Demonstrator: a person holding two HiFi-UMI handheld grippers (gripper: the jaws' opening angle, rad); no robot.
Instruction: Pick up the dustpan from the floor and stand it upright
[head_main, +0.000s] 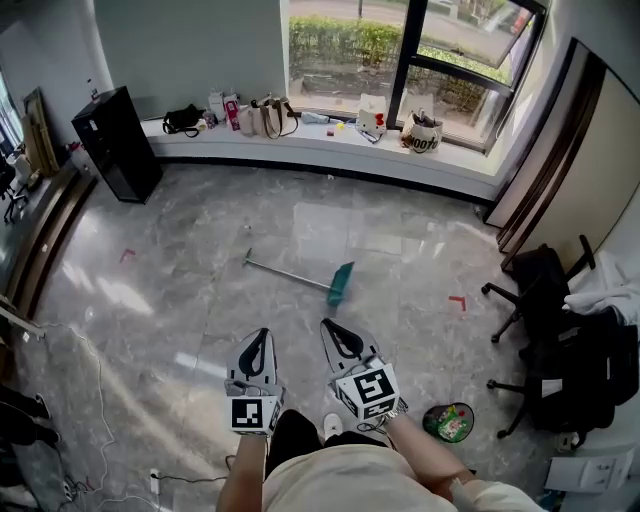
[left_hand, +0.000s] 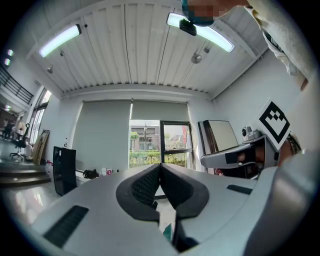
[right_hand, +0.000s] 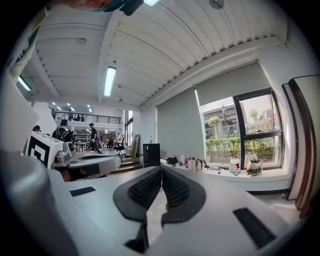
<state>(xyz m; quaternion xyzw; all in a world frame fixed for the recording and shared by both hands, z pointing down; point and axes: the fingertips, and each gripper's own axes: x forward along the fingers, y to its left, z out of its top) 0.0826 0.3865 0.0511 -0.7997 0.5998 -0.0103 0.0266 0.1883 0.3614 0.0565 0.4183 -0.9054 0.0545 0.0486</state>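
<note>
Head view, left gripper (head_main: 261, 333) beside right gripper (head_main: 327, 324), both closed, dustpan (head_main: 342, 284) lying ahead.

You had one scrap of readable print before you: dark letters that read roughly "oot" on the round white pot (head_main: 424, 133) standing on the white window ledge (head_main: 340, 143). The right gripper view showed the same letters on that pot (right_hand: 255, 168). The black-and-white square markers (head_main: 253, 414) carried patterns only, no letters. Print on the white and pink cartons (head_main: 222, 108) was too small to read.
</note>
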